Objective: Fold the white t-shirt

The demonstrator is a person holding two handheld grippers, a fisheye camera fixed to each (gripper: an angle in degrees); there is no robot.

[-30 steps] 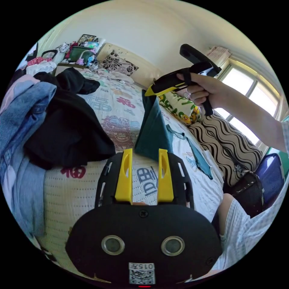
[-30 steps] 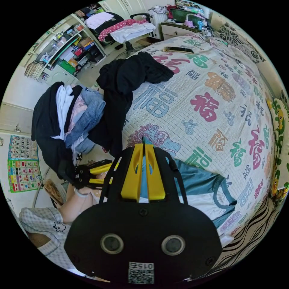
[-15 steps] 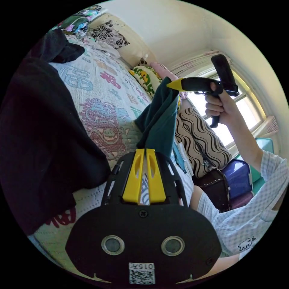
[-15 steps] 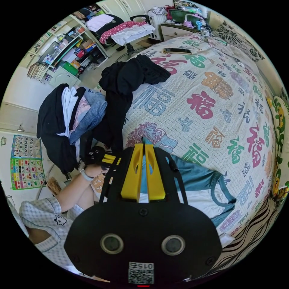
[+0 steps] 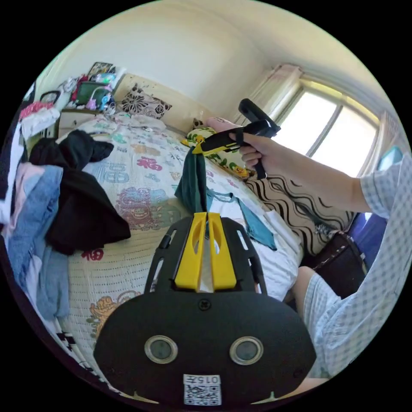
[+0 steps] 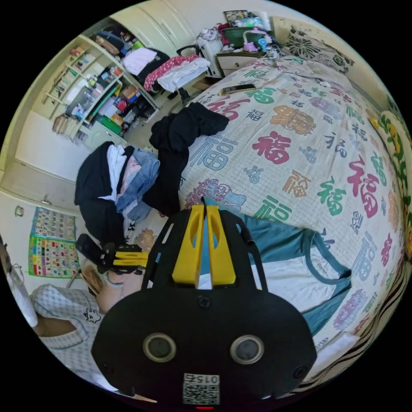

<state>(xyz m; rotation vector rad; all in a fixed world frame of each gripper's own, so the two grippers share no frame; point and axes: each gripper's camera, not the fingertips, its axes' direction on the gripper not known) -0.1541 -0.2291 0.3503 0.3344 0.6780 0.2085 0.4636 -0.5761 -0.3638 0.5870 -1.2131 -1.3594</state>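
I see my left gripper [image 5: 205, 244] clamped on the white t-shirt [image 5: 257, 240] at its near edge; my right gripper [image 5: 198, 150] pinches a teal sleeve held high — the fabric hangs taut between them. The shirt — white body, teal trim — lies on the bedspread [image 6: 300, 141].

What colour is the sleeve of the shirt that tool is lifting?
Dark teal: the sleeve hangs from the right gripper, clearest in the left gripper view.

Sunlit window [image 5: 330, 128], cream wall [image 5: 180, 56] — cluttered shelves [image 6: 92, 92], patterned bed [image 6: 300, 150]
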